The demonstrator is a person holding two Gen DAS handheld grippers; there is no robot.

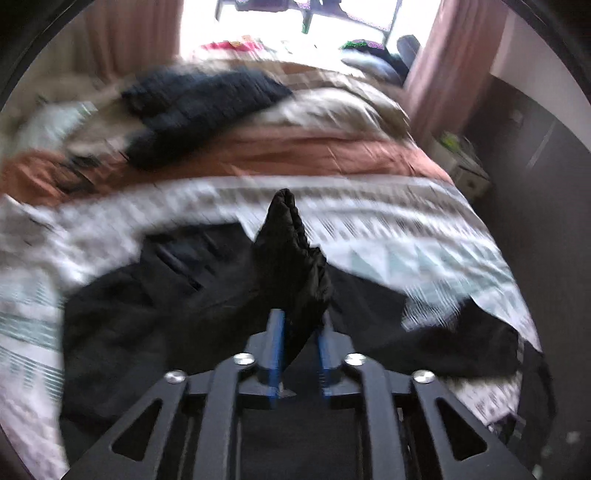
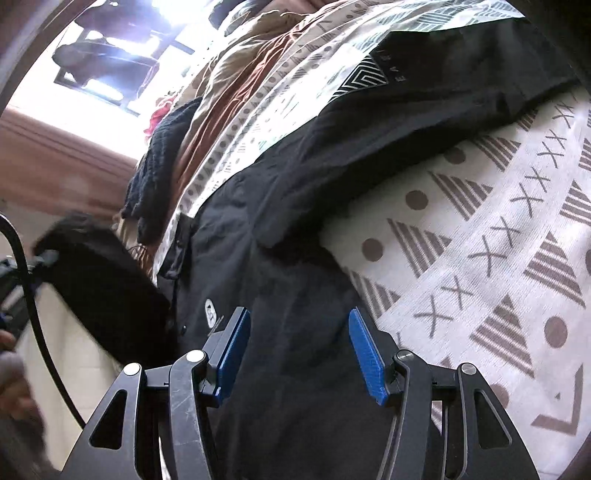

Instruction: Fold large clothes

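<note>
A large black jacket lies spread on the patterned bedcover. A puffy black fold of it, a sleeve end, stands up between the blue pads of my left gripper. The pads stand a little apart beside the cloth and do not visibly squeeze it. The picture is blurred. In the right wrist view the jacket shows a white round logo and a printed patch. My right gripper hovers open just over the jacket body, nothing between its pads. At the left edge the lifted sleeve hangs.
A rust and beige blanket and a dark knitted garment lie farther up the bed. A bright window with pink curtains stands behind. Boxes sit on the floor at the bed's right side. A hand shows at the left edge.
</note>
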